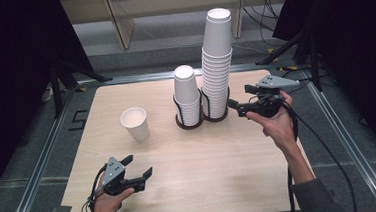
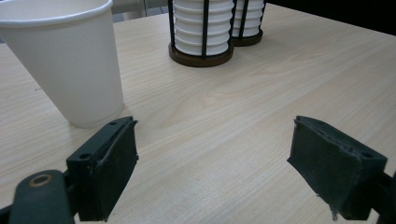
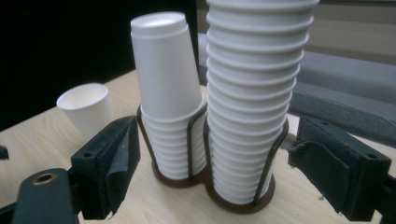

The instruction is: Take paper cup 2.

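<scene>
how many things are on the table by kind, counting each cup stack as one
loose upright paper cup: 1
stacks of upside-down paper cups: 2, a short stack and a tall stack
double wire cup holder with a brown base: 1
total: 4

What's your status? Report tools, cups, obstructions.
Left tool open, empty, short of loose cup. Right tool open, facing tall stack. Short stack beside it. Nothing blocking.
</scene>
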### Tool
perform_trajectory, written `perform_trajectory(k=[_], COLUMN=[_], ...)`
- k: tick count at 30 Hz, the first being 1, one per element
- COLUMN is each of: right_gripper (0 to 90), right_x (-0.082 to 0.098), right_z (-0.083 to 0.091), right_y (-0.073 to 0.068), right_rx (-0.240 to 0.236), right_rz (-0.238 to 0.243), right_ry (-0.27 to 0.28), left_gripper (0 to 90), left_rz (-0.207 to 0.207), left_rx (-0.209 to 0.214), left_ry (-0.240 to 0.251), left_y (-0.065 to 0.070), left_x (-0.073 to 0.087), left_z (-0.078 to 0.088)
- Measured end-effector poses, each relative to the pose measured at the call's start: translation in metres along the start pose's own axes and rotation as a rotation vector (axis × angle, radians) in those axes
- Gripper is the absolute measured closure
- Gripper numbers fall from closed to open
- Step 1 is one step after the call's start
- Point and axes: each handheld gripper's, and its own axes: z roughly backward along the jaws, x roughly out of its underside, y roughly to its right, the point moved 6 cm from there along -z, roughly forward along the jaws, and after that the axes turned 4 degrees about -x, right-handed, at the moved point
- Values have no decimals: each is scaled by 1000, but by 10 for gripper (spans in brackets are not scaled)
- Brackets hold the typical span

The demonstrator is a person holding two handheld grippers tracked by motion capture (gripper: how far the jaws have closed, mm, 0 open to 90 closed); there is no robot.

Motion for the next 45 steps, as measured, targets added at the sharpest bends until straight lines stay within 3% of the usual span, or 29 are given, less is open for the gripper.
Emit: perform_trajectory(k=[5, 6, 10, 13, 14, 15, 19, 22, 23, 26, 28, 37, 45], right_gripper=[155, 155, 155, 155, 155, 155, 155, 154, 154, 153, 153, 154, 152], right_x=[-21, -24, -39, -47, -50, -53, -63, -73, -75, -85, -89, -109, -121], right_z=[1, 1, -1, -4, -6, -7, -13, -17, -18, -21, -24, -37, -52], right_y=[3, 1, 3, 4, 3, 6, 8, 14, 14, 21, 23, 34, 35], right_rx=[12, 4, 19, 12, 7, 20, 21, 42, 38, 45, 37, 32, 37], right_rz=[49, 25, 60, 66, 38, 61, 43, 67, 44, 50, 23, 16, -2], right_ry=[35, 31, 43, 52, 53, 56, 57, 81, 70, 95, 92, 131, 125], left_gripper=[144, 144, 144, 144, 144, 144, 144, 144, 144, 144, 144, 144, 144], left_rz=[0, 0, 1, 1, 1, 1, 0, -2, -5, -3, -2, -4, -3], left_rx=[-2, -2, 3, 2, 2, 6, 4, -1, 0, 3, 3, 11, 9], left_ry=[1, 2, 6, 4, 3, 5, 0, -12, -13, -12, -10, -12, -13], left_y=[0, 0, -1, 0, 0, 0, 0, 0, 0, 1, 1, 2, 2], left_x=[0, 0, -1, -1, -1, -1, 0, 0, 1, 1, 1, 1, 1], left_z=[0, 0, 0, 0, 0, 0, 0, 0, 0, 0, 0, 0, 1])
